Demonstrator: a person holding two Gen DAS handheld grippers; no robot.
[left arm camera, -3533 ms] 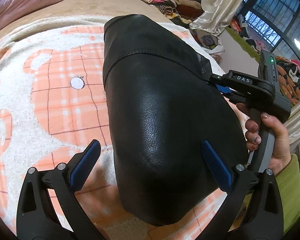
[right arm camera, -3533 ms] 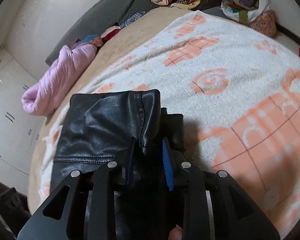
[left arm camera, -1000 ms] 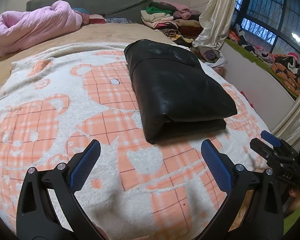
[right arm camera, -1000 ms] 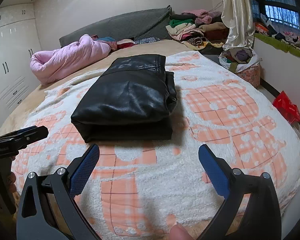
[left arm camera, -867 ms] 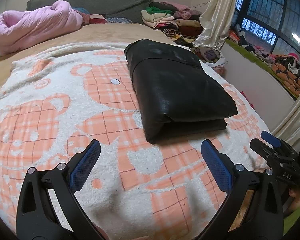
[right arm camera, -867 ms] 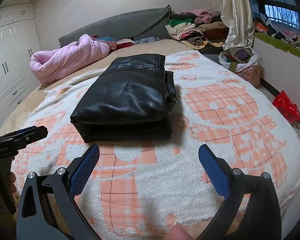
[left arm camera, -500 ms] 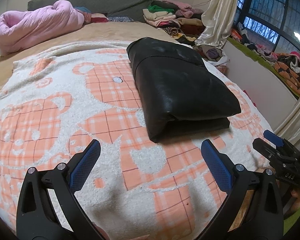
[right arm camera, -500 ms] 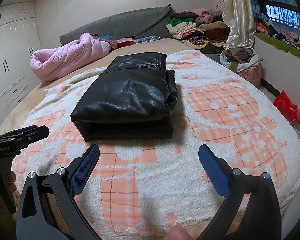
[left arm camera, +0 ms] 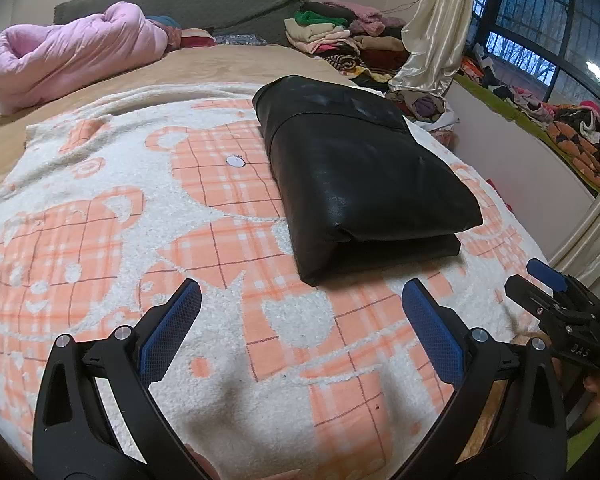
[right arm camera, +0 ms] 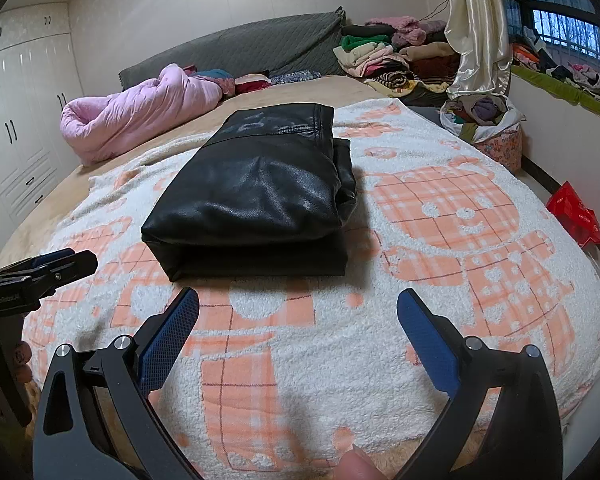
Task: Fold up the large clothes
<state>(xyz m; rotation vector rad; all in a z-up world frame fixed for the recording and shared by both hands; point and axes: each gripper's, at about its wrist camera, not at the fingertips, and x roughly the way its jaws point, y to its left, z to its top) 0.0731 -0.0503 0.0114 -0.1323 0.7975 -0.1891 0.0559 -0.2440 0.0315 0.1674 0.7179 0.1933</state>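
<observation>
1. The folded black garment (left arm camera: 360,176) looks like leather or a leather-like material: smooth, finely grained, with a soft sheen where light falls on its top.
2. The blanket (left arm camera: 100,216) under it is a thick, nubbly fleece, matt, in white and orange check.
3. The left gripper (left arm camera: 300,324) and the right gripper (right arm camera: 298,330) have matt black plastic arms, blue textured pads (left arm camera: 168,332) and small shiny metal pins.
4. The far pink quilt (right arm camera: 140,112) is puffy stitched cloth.
5. The curtain (right arm camera: 476,28) at far right is glossy, satin-like fabric.
6. The headboard (right arm camera: 240,50) is matt grey quilted cloth.
</observation>
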